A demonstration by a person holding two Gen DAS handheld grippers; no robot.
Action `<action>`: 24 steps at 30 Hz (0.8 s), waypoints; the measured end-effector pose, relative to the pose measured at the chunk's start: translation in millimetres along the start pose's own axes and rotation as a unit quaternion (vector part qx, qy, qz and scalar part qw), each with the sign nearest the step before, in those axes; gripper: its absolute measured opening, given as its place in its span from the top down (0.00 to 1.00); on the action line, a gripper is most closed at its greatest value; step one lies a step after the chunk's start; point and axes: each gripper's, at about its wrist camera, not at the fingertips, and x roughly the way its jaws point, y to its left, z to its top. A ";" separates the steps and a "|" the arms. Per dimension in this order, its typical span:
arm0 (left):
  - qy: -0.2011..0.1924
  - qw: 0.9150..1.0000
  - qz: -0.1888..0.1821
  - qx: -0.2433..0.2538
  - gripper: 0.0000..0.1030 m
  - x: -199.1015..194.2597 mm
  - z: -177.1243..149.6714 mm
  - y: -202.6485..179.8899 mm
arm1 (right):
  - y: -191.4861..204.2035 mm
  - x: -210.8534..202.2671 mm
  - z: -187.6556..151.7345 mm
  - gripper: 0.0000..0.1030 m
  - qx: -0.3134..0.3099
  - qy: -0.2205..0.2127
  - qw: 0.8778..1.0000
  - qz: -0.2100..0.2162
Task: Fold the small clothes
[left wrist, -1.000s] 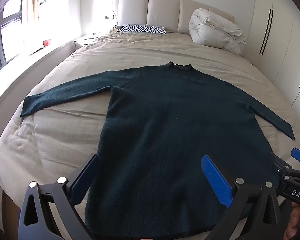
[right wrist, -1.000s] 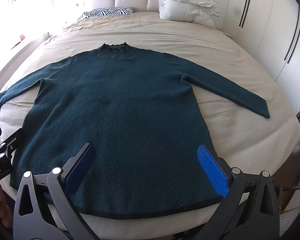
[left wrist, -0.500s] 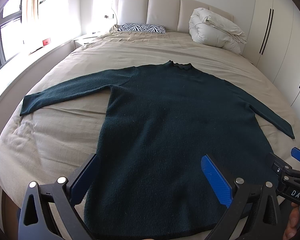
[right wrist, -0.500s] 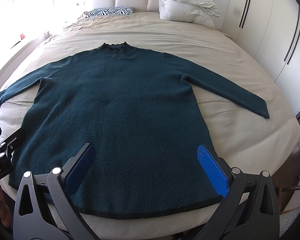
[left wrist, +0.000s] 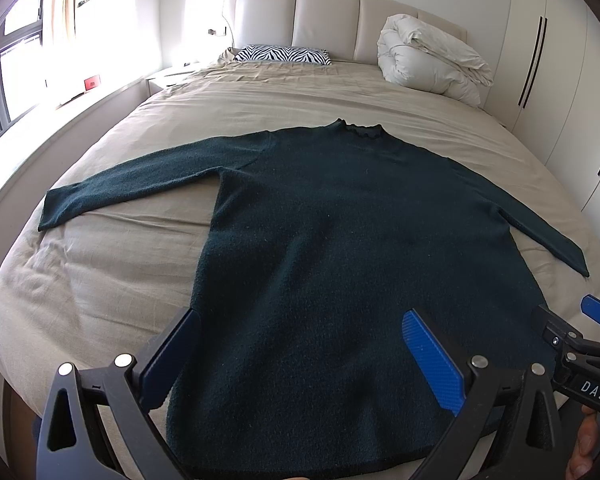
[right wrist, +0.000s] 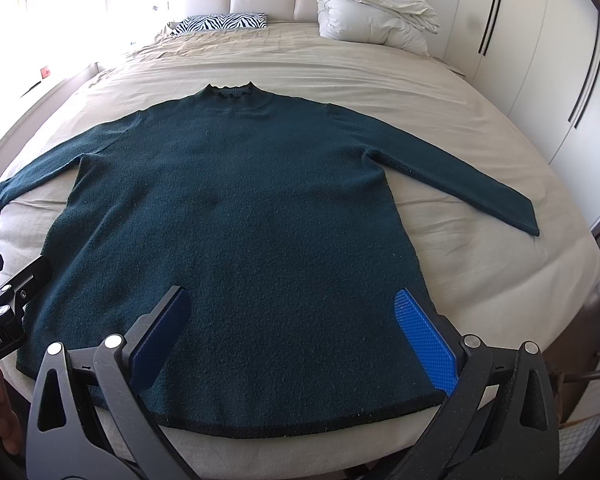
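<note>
A dark teal long-sleeved sweater (left wrist: 340, 248) (right wrist: 236, 216) lies flat and face up on the bed, collar toward the headboard, both sleeves spread out to the sides, hem at the near edge. My left gripper (left wrist: 300, 344) hovers open above the hem's left half with nothing between its blue pads. Over the hem's right half my right gripper (right wrist: 292, 328) is open too, holding nothing. Each gripper's tip shows at the edge of the other's view.
The beige bed sheet (left wrist: 100, 272) (right wrist: 480, 280) extends on both sides of the sweater. A zebra-print pillow (left wrist: 282, 54) and a rolled white duvet (left wrist: 432, 60) sit by the headboard. White wardrobe doors (right wrist: 540, 60) stand at right, a window ledge (left wrist: 40, 120) at left.
Both grippers have drifted slightly back and up from the sweater, staying open. The sweater has not moved.
</note>
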 end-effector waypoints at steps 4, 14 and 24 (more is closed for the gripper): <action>0.000 1.000 0.000 0.000 0.00 0.4 -0.7 -0.4 | 0.5 0.5 -1.2 0.00 0.000 0.001 1.000 0.000; 0.001 1.000 0.000 0.000 0.00 0.5 -0.6 -0.4 | 0.5 1.0 -0.5 0.00 -0.001 0.001 1.000 0.000; 0.002 1.000 0.000 0.000 0.00 1.0 -1.9 -0.7 | 1.4 1.7 -1.4 0.00 -0.001 0.001 1.000 0.000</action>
